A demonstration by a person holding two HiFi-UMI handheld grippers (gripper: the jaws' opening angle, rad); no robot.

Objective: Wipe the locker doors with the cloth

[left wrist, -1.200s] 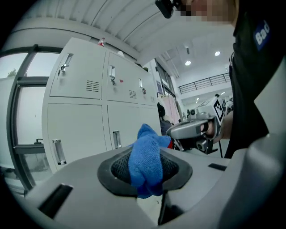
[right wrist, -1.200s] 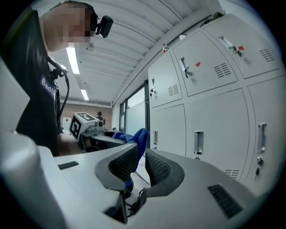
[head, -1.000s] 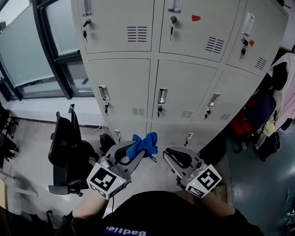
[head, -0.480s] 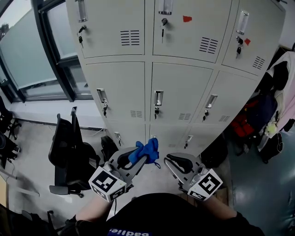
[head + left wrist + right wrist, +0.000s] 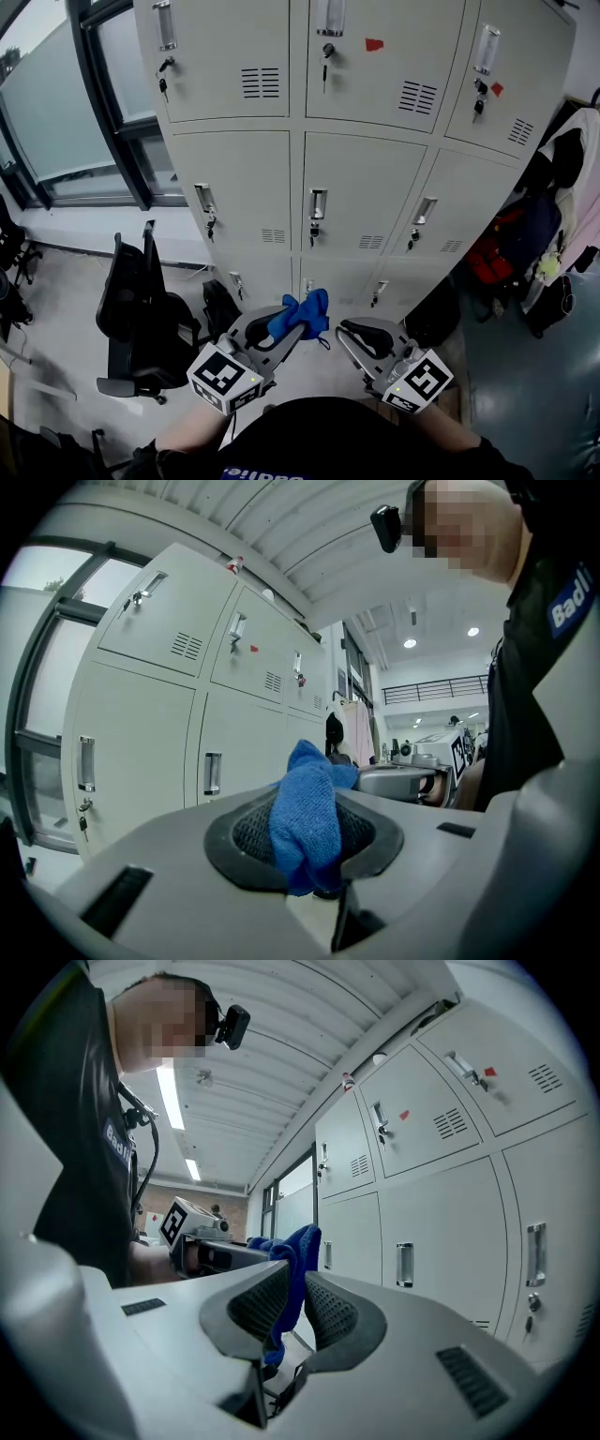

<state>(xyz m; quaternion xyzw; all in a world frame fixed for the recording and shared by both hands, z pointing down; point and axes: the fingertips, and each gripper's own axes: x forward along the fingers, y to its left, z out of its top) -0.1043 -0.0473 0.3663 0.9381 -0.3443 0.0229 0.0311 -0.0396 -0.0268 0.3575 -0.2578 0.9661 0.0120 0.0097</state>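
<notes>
Clamped jaws on the left gripper (image 5: 284, 325) pinch the blue cloth (image 5: 305, 312); the right gripper (image 5: 354, 329) holds nothing, its jaws a narrow slit apart.

Both grippers are held low and close to the person's torso, side by side, tips angled toward the bottom row of the grey lockers (image 5: 361, 187). The cloth is bunched and sticks out past the left pads, near the lowest doors but not touching them; in the right gripper view it shows through the slit between the jaws. Each locker door carries a handle, a lock with keys and a vent. A black office chair (image 5: 141, 309) stands on the pale floor at left below a large window (image 5: 56, 103). Clothes (image 5: 572, 178) hang at right.
</notes>
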